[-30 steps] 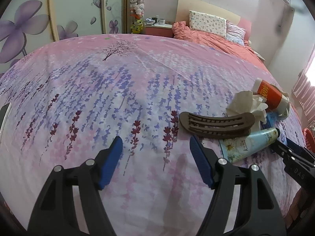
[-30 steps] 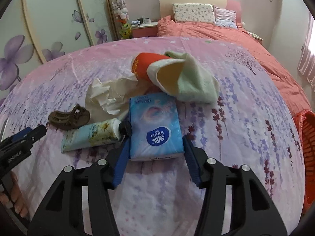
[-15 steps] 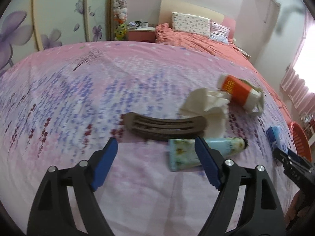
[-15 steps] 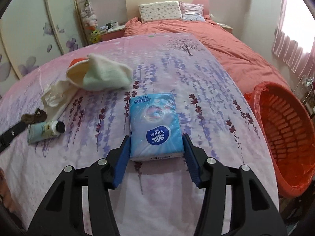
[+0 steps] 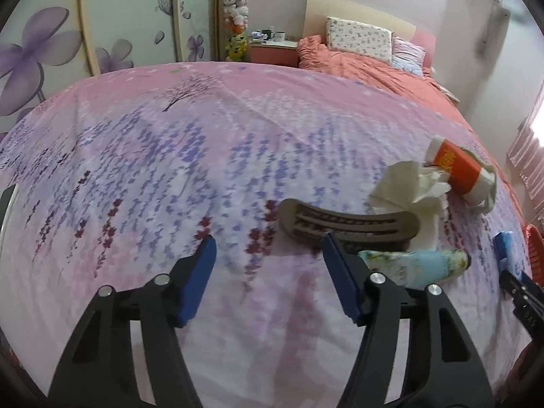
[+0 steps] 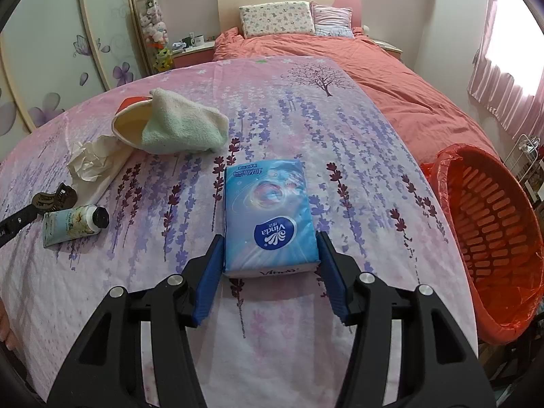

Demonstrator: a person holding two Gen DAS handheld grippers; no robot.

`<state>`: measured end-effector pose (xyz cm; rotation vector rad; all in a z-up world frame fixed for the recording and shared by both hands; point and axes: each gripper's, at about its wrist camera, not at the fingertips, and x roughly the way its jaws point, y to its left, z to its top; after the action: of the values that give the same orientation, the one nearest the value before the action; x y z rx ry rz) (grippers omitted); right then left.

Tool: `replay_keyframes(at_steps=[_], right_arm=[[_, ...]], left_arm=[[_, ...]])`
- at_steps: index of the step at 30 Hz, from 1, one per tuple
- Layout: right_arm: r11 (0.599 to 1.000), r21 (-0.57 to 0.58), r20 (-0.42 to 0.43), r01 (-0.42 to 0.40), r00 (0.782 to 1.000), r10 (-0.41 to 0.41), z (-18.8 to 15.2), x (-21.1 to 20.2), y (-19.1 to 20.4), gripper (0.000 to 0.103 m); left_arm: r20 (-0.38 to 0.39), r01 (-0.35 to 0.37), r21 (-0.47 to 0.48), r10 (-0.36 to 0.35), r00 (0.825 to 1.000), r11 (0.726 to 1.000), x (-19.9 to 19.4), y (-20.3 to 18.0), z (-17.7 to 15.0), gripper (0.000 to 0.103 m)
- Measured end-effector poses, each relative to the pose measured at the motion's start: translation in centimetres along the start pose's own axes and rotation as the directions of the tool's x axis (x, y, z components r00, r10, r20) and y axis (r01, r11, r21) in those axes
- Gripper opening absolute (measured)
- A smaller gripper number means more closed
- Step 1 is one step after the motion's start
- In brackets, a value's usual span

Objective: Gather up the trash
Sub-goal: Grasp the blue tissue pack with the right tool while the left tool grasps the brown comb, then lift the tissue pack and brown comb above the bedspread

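Observation:
My right gripper (image 6: 268, 251) is shut on a blue Vinda tissue pack (image 6: 268, 214) and holds it over the bed, left of the orange basket (image 6: 493, 238). My left gripper (image 5: 268, 248) is open and empty above the sheet. Just ahead of its right finger lie a brown hair clip (image 5: 346, 226) and a pale blue cream tube (image 5: 414, 265). Behind them are crumpled tissue (image 5: 408, 183) and an orange paper cup (image 5: 459, 170) with a cloth. The right wrist view shows the tube (image 6: 73, 224), the tissue (image 6: 91, 159) and the cup under a white cloth (image 6: 180, 125).
The pink flowered bedspread (image 5: 170, 153) covers the bed. The orange basket stands off the bed's right edge. Pillows (image 6: 275, 18) and a red quilt lie at the head. Sliding wardrobe doors (image 5: 51, 34) are on the left. The right gripper's tip shows in the left wrist view (image 5: 523, 299).
My right gripper has carried the tissue pack away from the pile, right toward the orange basket. My left gripper swung toward the hair clip and tube, then shifted back a little.

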<state>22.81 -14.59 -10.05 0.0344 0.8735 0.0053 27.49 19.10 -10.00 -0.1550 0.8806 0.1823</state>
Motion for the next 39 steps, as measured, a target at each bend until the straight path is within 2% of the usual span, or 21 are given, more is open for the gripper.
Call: replay_keyframes(at_steps=[4, 8, 11, 15, 22, 27, 33, 36, 39], right_arm=[[1.000, 0.000, 0.000, -0.001, 1.000, 0.001, 0.0, 0.0, 0.0, 0.055], [1.000, 0.000, 0.000, -0.004, 1.000, 0.004, 0.0, -0.1, -0.1, 0.056], [1.000, 0.001, 0.000, -0.008, 1.000, 0.008, -0.1, -0.2, -0.1, 0.057], [1.000, 0.000, -0.001, -0.011, 1.000, 0.011, -0.1, -0.2, 0.0, 0.057], [1.000, 0.001, -0.001, -0.015, 1.000, 0.015, -0.1, -0.3, 0.2, 0.059], [1.000, 0.001, -0.002, -0.027, 1.000, 0.027, -0.2, -0.3, 0.2, 0.061], [1.000, 0.000, -0.003, -0.031, 1.000, 0.031, -0.3, -0.3, 0.3, 0.062], [0.999, 0.001, -0.002, -0.034, 0.999, 0.034, -0.3, -0.3, 0.2, 0.062], [0.999, 0.000, -0.003, -0.033, 0.999, 0.033, -0.2, -0.2, 0.2, 0.062]], left_arm=[[-0.014, -0.047, 0.003, 0.047, 0.999, 0.999, 0.7, 1.2, -0.4, 0.060], [-0.012, -0.083, 0.034, 0.084, 0.996, 0.996, 1.4, 0.4, 0.4, 0.057], [-0.009, -0.083, 0.040, 0.084, 0.996, 0.996, 2.3, -0.4, 1.6, 0.053], [-0.021, -0.060, 0.040, 0.061, 0.998, 0.997, 4.3, -2.0, 4.2, 0.048], [-0.019, -0.033, 0.062, 0.034, 0.999, 0.998, 6.6, -4.4, 6.9, 0.047], [-0.003, 0.061, 0.031, -0.061, 0.998, 0.998, 4.3, -2.9, 5.7, 0.047], [-0.030, 0.170, 0.104, -0.168, 0.985, 0.980, 2.8, -4.2, 3.6, 0.047], [-0.049, 0.174, 0.131, -0.169, 0.984, 0.976, 3.2, -5.1, 3.0, 0.044], [-0.047, 0.139, 0.164, -0.133, 0.990, 0.977, 3.8, -5.8, 2.7, 0.039]])
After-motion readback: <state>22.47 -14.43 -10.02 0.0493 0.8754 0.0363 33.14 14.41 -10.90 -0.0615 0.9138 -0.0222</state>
